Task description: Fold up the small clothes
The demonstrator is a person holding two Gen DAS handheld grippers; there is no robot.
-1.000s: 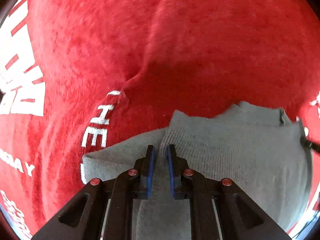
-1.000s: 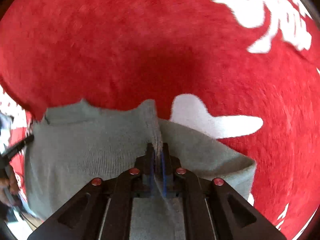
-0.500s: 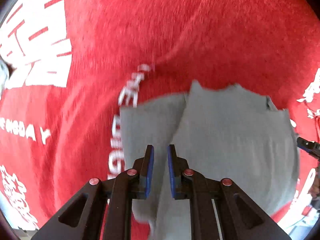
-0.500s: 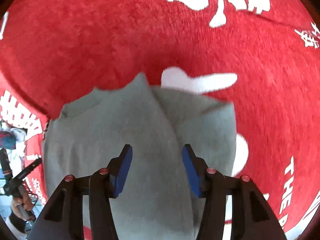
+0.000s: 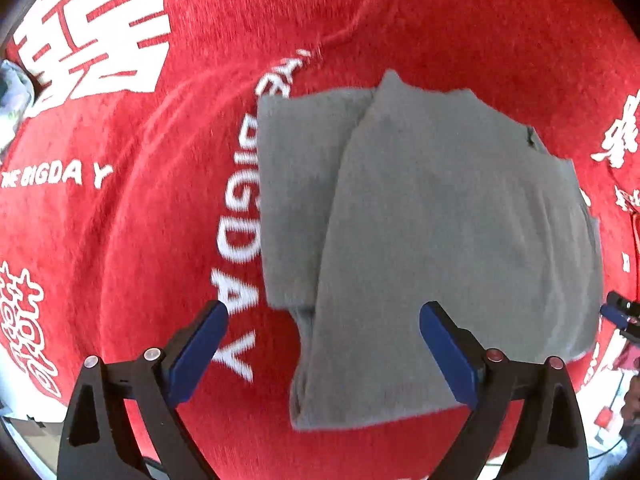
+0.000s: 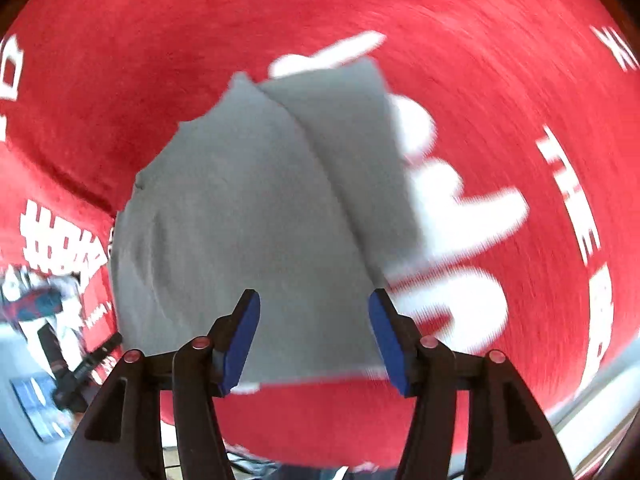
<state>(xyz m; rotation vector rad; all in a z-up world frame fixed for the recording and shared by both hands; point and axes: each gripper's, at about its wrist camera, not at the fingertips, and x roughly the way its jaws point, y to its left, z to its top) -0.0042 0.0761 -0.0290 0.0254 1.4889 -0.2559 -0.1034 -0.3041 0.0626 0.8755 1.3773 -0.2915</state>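
Grey garment (image 5: 440, 216) lies folded on red cloth (image 5: 140, 240)

Under your left gripper (image 5: 323, 342) the red cloth (image 5: 460, 20) lies flat and bare to the left and above, printed letters only, so you can pass there freely. The folded grey garment (image 5: 432, 220) covers the middle and right, a low soft layer. At the right edge the tip of the other tool (image 5: 620, 312) pokes in. Below your right gripper (image 6: 314, 338) the garment fills the centre; open cloth runs to its right, and clutter (image 6: 52, 320) sits off the cloth's left edge.
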